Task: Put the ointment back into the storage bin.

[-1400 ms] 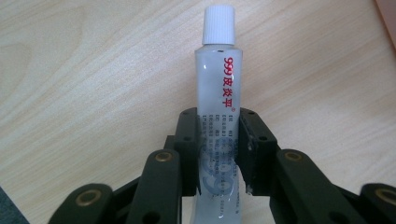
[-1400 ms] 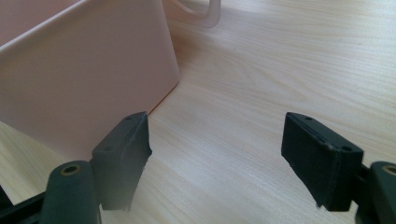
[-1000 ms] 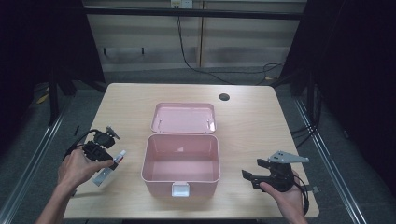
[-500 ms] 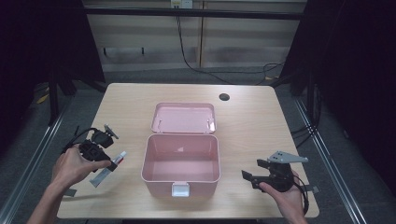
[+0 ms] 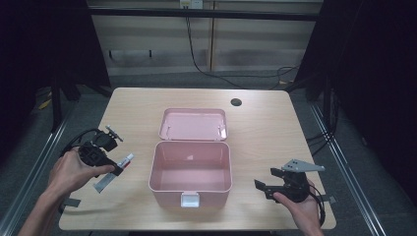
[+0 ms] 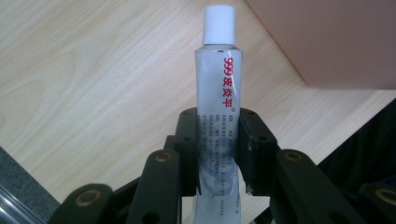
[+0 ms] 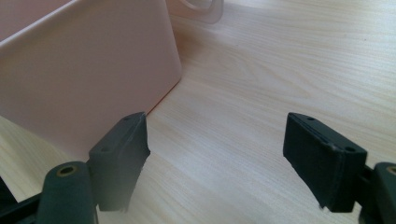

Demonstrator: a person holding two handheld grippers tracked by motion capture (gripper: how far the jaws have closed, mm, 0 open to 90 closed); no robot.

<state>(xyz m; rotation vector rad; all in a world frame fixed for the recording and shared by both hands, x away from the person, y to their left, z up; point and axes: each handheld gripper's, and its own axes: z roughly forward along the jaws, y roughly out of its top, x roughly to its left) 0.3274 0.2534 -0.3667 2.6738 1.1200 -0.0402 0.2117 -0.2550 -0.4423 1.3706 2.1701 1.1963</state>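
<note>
Pale wooden table carries a pink box with its lid thrown back. Left gripper is clamped on a clear tube, white cap jutting past the fingertips, box just beyond. Right gripper has just been opening, nothing between its pads, box wall beside one finger.

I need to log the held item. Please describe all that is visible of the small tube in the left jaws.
The small translucent plastic tube has a white ribbed screw cap and red printed characters along its side. The left gripper clamps its lower body between black jaws. It is above the pale wooden table, cap toward the open pink plastic box.
</note>
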